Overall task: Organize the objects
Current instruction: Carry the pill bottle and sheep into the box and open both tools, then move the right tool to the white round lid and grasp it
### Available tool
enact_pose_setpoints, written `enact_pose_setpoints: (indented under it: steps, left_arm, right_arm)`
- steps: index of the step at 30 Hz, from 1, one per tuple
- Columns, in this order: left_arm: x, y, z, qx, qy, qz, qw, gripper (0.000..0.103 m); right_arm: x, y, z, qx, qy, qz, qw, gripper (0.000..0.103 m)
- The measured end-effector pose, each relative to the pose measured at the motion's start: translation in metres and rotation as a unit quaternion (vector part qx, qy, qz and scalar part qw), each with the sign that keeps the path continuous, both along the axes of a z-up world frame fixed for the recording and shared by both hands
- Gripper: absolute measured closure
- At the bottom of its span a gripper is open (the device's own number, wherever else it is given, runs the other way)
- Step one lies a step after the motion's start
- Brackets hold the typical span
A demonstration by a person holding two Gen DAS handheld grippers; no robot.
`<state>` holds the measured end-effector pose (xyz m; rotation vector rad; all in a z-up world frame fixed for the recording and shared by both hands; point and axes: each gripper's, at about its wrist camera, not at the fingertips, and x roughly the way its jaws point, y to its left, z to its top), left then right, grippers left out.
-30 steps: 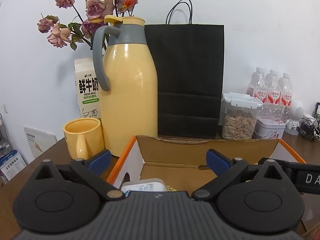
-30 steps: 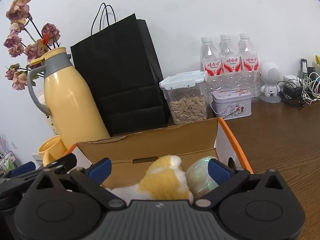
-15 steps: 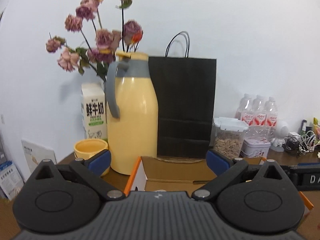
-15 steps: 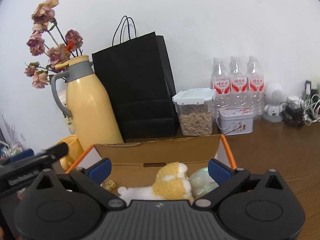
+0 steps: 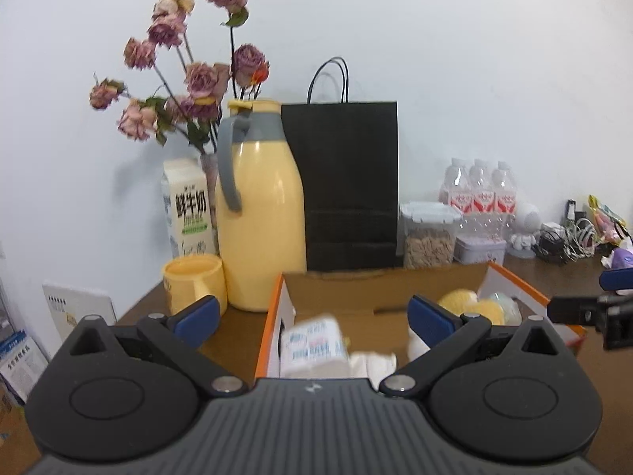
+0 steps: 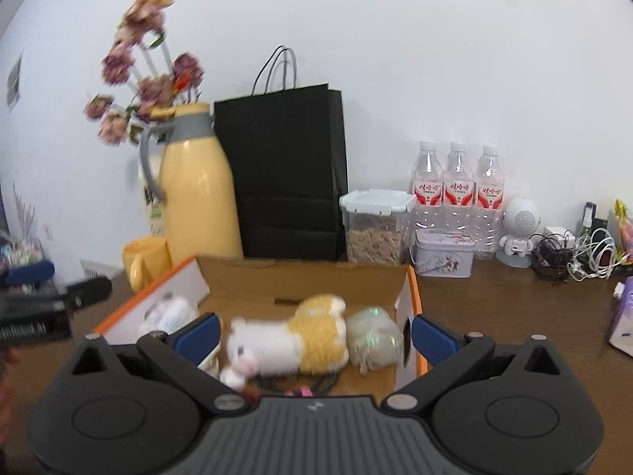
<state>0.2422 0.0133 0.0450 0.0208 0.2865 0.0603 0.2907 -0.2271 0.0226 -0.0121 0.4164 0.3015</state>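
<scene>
An open cardboard box with orange edges (image 5: 273,316) (image 6: 411,277) sits on the wooden table. It holds a white tissue pack (image 5: 312,344) (image 6: 170,312), a yellow-and-white plush toy (image 6: 292,340) (image 5: 463,303) and a pale shiny roll (image 6: 374,336). My left gripper (image 5: 312,316) is open and empty, held above the box's left end. My right gripper (image 6: 314,334) is open and empty above the box's near side. The right gripper also shows at the right edge of the left wrist view (image 5: 593,308).
Behind the box stand a yellow thermos jug (image 5: 257,217), a yellow mug (image 5: 194,281), a milk carton (image 5: 186,209), dried roses (image 5: 190,79), a black paper bag (image 5: 348,190), a jar of seeds (image 6: 374,225), a tin (image 6: 443,253), three water bottles (image 6: 457,194) and cables (image 6: 573,249).
Both grippers have pulled back and up from the box, so its contents and more of the table now show. Both stay open.
</scene>
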Motion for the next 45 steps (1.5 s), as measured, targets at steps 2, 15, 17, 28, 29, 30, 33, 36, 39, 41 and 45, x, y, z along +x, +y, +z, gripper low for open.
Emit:
enact_pose_setpoints:
  steps: [2, 15, 17, 28, 29, 30, 33, 36, 39, 41, 45]
  left_arm:
    - [-0.012, 0.002, -0.009, -0.002, 0.014, -0.006, 0.9999, 0.0]
    - [-0.063, 0.013, -0.044, -0.006, 0.09, 0.01, 0.9959, 0.0]
    - [-0.07, 0.014, -0.045, -0.008, 0.093, 0.011, 0.9956, 0.0]
    - [-0.094, 0.017, -0.047, -0.011, 0.118, 0.027, 0.9926, 0.0]
    - [-0.094, 0.017, -0.046, -0.012, 0.12, 0.029, 0.9922, 0.0]
    - [-0.096, 0.017, -0.046, -0.013, 0.122, 0.03, 0.9919, 0.0]
    - [-0.1, 0.017, -0.046, -0.013, 0.123, 0.033, 0.9917, 0.0]
    - [-0.104, 0.017, -0.045, -0.014, 0.125, 0.037, 0.9913, 0.0]
    - [-0.106, 0.016, -0.045, -0.013, 0.128, 0.039, 0.9909, 0.0]
    - [-0.106, 0.015, -0.045, -0.012, 0.129, 0.041, 0.9907, 0.0]
    - [-0.104, 0.011, -0.046, -0.011, 0.134, 0.041, 0.99, 0.0]
  right_arm:
    - [-0.014, -0.001, -0.01, -0.016, 0.002, 0.001, 1.0, 0.0]
    - [-0.092, -0.018, -0.072, -0.052, 0.079, 0.003, 0.995, 0.0]
    - [-0.098, -0.02, -0.077, -0.055, 0.09, 0.001, 0.994, 0.0]
    - [-0.101, -0.02, -0.085, -0.072, 0.097, 0.015, 0.993, 0.005]
    - [-0.098, -0.018, -0.086, -0.075, 0.098, 0.024, 0.992, 0.013]
    - [-0.094, -0.017, -0.087, -0.077, 0.102, 0.034, 0.991, 0.02]
    - [-0.084, -0.011, -0.091, -0.083, 0.115, 0.059, 0.988, 0.034]
    - [-0.075, -0.009, -0.092, -0.062, 0.126, 0.096, 0.985, 0.046]
    - [-0.071, -0.007, -0.092, -0.064, 0.12, 0.112, 0.984, 0.065]
    - [-0.072, -0.008, -0.093, -0.059, 0.115, 0.117, 0.985, 0.065]
    - [-0.08, -0.006, -0.094, -0.062, 0.101, 0.122, 0.985, 0.065]
